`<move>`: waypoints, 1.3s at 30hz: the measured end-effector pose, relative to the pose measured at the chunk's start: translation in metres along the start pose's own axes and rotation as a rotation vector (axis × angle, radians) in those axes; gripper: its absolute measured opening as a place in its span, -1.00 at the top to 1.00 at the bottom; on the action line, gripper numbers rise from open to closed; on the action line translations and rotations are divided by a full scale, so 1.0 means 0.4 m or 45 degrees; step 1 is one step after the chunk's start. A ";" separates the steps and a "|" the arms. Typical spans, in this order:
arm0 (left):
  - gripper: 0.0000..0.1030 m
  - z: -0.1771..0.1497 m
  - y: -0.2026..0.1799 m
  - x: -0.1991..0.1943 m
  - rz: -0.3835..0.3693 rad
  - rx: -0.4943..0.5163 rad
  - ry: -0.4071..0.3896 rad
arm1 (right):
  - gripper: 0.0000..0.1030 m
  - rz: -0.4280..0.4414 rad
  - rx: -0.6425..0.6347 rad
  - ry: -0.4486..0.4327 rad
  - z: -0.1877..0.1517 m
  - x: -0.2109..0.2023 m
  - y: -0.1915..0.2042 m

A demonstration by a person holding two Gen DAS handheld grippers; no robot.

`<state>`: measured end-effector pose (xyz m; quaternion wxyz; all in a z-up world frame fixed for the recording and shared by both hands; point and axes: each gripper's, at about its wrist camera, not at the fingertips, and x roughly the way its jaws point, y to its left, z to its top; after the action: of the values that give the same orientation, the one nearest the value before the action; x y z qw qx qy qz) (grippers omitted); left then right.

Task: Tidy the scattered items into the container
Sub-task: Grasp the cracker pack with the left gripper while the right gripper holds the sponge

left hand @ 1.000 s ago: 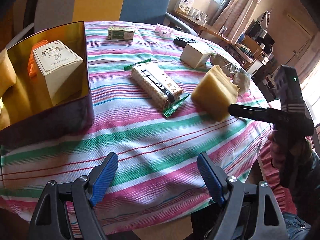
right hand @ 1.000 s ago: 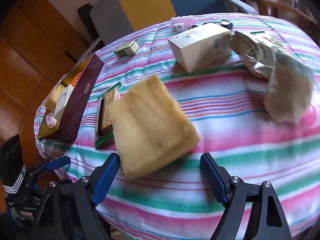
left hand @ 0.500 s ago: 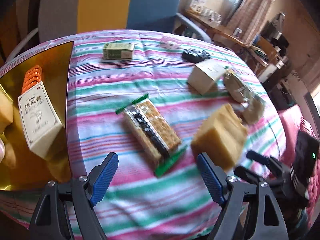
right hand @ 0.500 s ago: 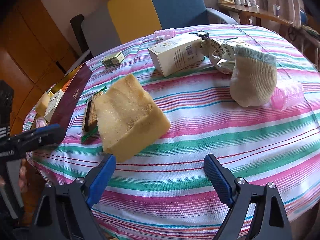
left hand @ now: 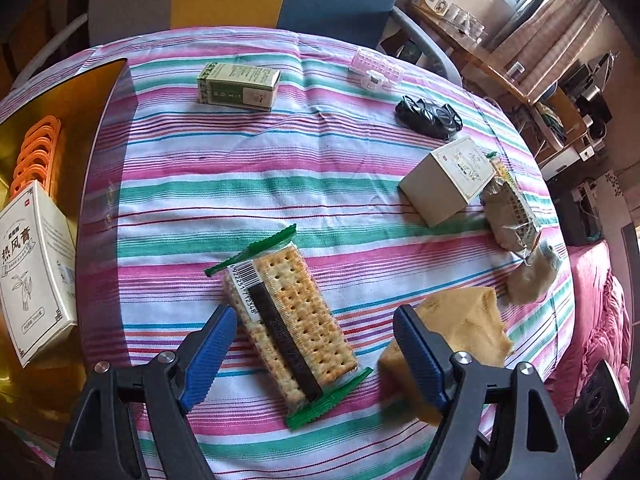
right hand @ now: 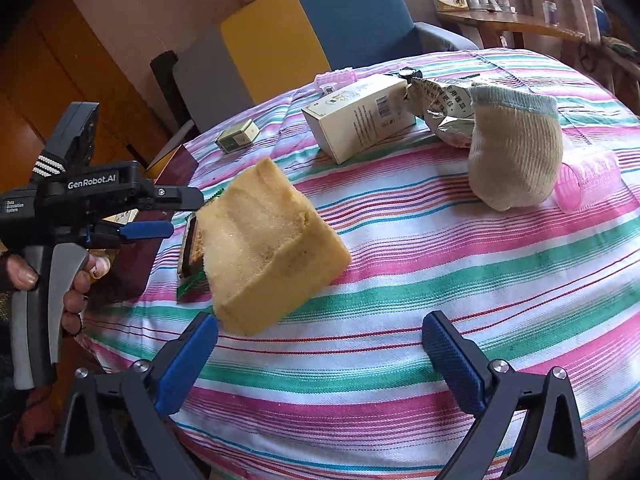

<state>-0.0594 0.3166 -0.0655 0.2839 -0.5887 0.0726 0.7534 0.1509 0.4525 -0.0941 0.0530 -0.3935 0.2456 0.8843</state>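
L tool wide over cracker pack, sponge beside

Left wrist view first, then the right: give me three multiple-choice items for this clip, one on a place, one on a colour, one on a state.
1. Where does the cracker pack lie?
A. inside the gold box
B. on the striped cloth, between the left tool's fingers in view
C. on the chair

2. What colour is the small carton at the far side of the table?
A. green
B. orange
C. black

3. How does the right tool stand?
A. shut on the sponge
B. shut on the sock
C. open, holding nothing

Answers: 1 B, the pack rests on the cloth ahead of the left tool. 2 A, its printed faces are green. 3 C, its fingers stand wide apart short of the sponge.
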 end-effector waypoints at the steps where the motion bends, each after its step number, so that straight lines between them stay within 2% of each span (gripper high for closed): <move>1: -0.56 0.001 -0.004 0.012 0.021 0.014 0.016 | -1.00 0.003 0.004 -0.002 0.001 0.000 -0.001; 5: -0.30 -0.018 0.006 0.035 0.048 0.044 0.035 | -1.00 0.008 0.007 -0.009 0.003 0.003 -0.004; 12: -0.12 -0.074 0.014 0.011 0.065 0.199 0.024 | -1.00 0.010 0.002 -0.023 0.002 0.006 -0.005; 19: -0.11 -0.154 0.035 -0.025 0.061 0.299 -0.007 | -1.00 -0.037 -0.088 -0.032 -0.010 0.013 0.015; 24: -0.14 -0.162 0.040 -0.051 -0.012 0.287 -0.059 | -1.00 -0.193 -0.265 0.010 -0.026 0.036 0.066; 26: -0.17 -0.162 0.038 -0.068 -0.014 0.310 -0.094 | -1.00 -0.236 -0.309 0.044 -0.027 0.044 0.080; 28: -0.20 -0.159 0.033 -0.077 -0.028 0.329 -0.111 | -0.99 -0.234 -0.280 0.059 -0.022 0.038 0.076; 31: -0.21 -0.141 0.032 -0.068 -0.030 0.340 -0.122 | -0.77 -0.200 -0.220 0.034 0.001 0.013 0.074; 33: -0.21 -0.125 0.030 -0.054 -0.029 0.336 -0.120 | -0.78 -0.190 -0.229 -0.008 0.018 -0.006 0.083; 39: -0.19 -0.121 0.039 -0.023 -0.043 0.326 -0.092 | -0.82 -0.148 -0.338 0.004 0.053 0.001 0.130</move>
<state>-0.0252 0.2792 -0.0746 0.3717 -0.5214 0.1479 0.7537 0.1215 0.4170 -0.0617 0.0512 -0.4122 0.1031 0.9038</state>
